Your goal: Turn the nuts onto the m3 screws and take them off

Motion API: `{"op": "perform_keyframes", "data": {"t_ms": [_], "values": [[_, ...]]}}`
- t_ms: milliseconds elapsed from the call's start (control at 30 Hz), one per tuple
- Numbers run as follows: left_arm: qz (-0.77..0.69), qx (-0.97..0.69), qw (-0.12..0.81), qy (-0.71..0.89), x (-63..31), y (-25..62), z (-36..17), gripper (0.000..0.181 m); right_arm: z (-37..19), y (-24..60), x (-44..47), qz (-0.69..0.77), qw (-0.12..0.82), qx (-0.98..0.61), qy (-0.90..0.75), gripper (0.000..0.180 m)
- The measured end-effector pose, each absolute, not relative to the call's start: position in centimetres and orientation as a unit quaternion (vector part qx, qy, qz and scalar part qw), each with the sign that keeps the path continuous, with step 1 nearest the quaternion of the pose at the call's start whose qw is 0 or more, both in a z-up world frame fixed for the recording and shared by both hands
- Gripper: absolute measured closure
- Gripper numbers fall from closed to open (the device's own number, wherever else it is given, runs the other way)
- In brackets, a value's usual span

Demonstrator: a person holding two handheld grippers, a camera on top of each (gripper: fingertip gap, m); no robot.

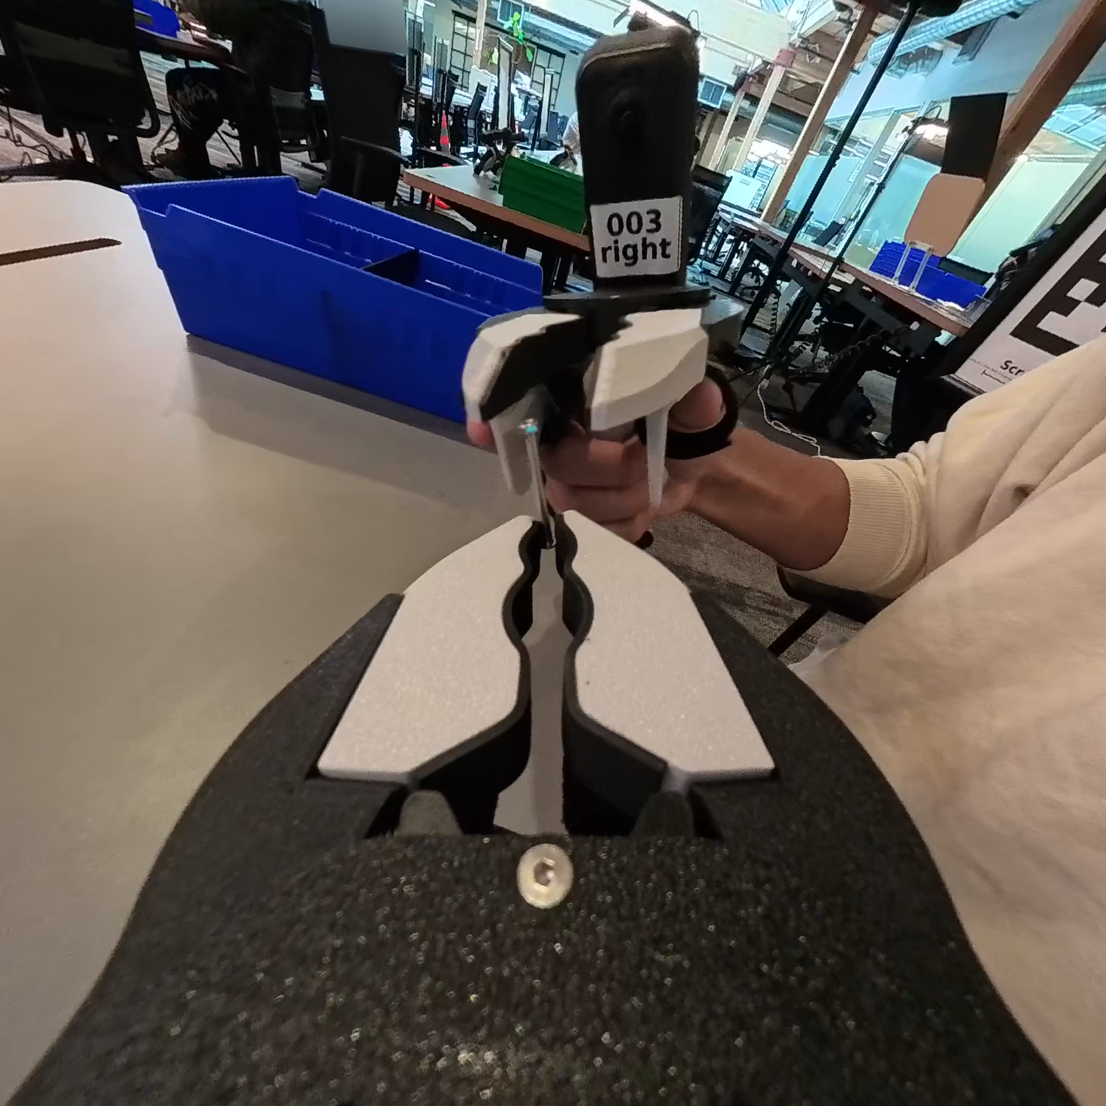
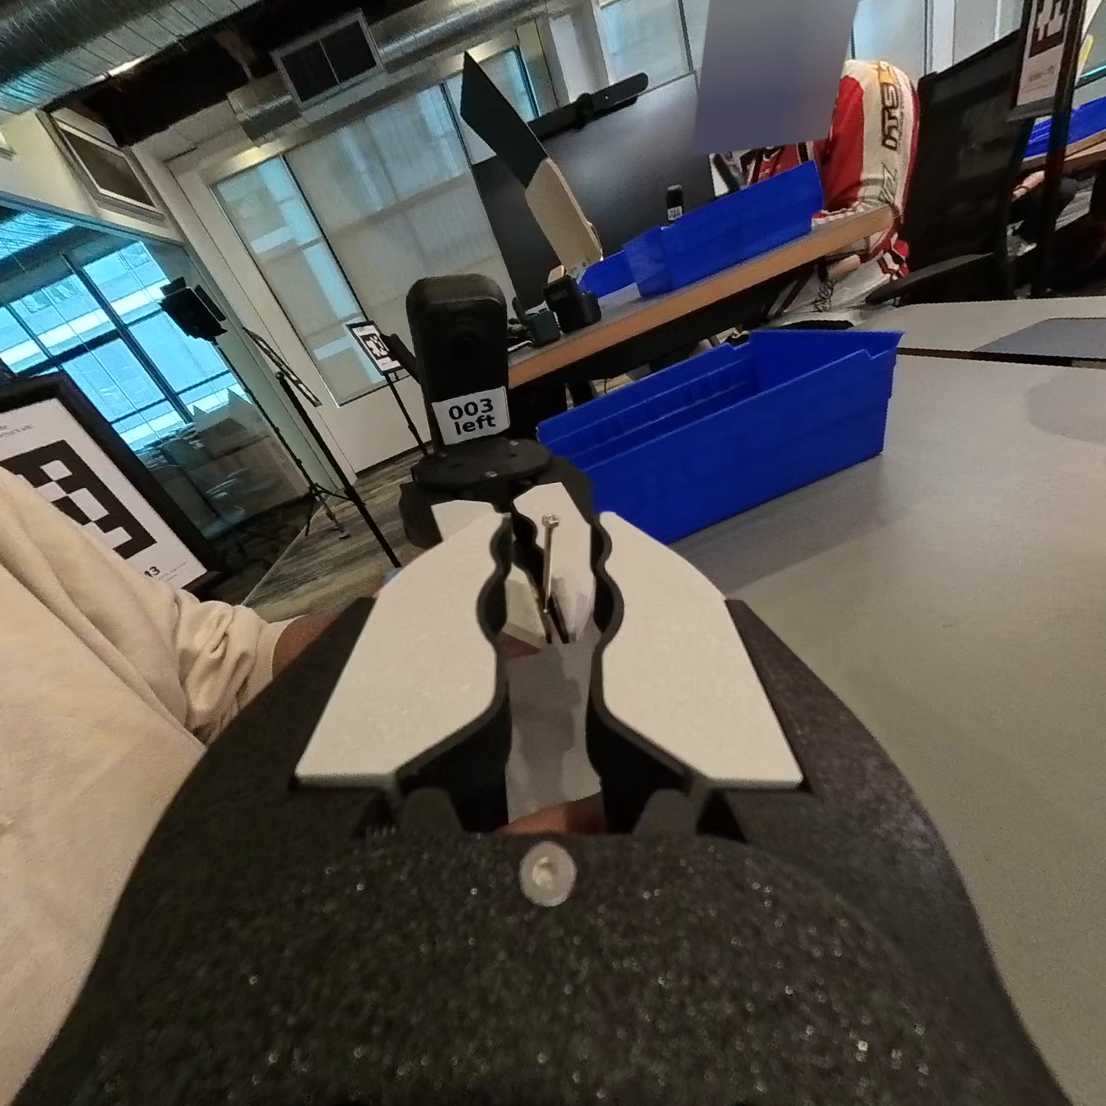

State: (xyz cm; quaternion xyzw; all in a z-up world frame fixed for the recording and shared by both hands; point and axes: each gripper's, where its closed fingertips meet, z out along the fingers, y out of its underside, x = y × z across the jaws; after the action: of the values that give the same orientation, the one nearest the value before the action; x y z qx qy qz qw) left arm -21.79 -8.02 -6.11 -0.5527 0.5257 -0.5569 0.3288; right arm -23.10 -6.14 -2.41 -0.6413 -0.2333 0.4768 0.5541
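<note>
A long thin screw [image 1: 537, 479] stands between the two tools, above the grey table [image 1: 179, 538]. The left gripper [image 1: 549, 534] pinches its lower end with fingertips nearly closed. The right gripper [image 2: 550, 526] stands wider apart around the screw's head; whether it touches is unclear. A blue bin [image 1: 311, 299] sits well behind.

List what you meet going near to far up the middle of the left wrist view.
Left gripper → thin screw, its lower end pinched at those fingertips → right gripper, its fingers apart and the screw's top lying against one of them → blue bin on the grey table.
</note>
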Motion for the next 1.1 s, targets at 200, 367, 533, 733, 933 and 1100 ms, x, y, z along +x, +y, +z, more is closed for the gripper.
{"op": "perform_keyframes", "data": {"t_ms": [200, 367, 533, 733, 933, 1100], "values": [[-0.557, -0.548, 0.325, 0.533, -21.6, -8.5, -6.1, 0.177, -2.3, -6.5, -23.9, 0.488, 0.553, -0.63, -0.244, 0.174], [-0.6, -0.517, 0.295, 0.534, -21.8, -10.0, -5.2, 0.177, -1.4, -8.0, -23.8, 0.55, 0.533, -0.585, -0.266, 0.175], [-0.639, -0.478, 0.254, 0.546, -22.3, -11.7, -4.3, 0.177, -0.1, -8.8, -23.1, 0.625, 0.508, -0.528, -0.269, 0.175], [-0.584, -0.539, 0.301, 0.527, -21.8, -8.9, -5.5, 0.177, -0.8, -6.3, -21.6, 0.55, 0.543, -0.584, -0.25, 0.175], [-0.347, -0.719, 0.47, 0.377, -23.9, 1.8, -9.2, 0.177, -5.4, -1.1, -16.9, 0.222, 0.623, -0.735, -0.146, 0.175], [-0.224, -0.781, 0.536, 0.231, -27.4, 5.5, -11.5, 0.177, -8.9, -0.5, -12.9, -0.003, 0.644, -0.763, -0.05, 0.174]]}}
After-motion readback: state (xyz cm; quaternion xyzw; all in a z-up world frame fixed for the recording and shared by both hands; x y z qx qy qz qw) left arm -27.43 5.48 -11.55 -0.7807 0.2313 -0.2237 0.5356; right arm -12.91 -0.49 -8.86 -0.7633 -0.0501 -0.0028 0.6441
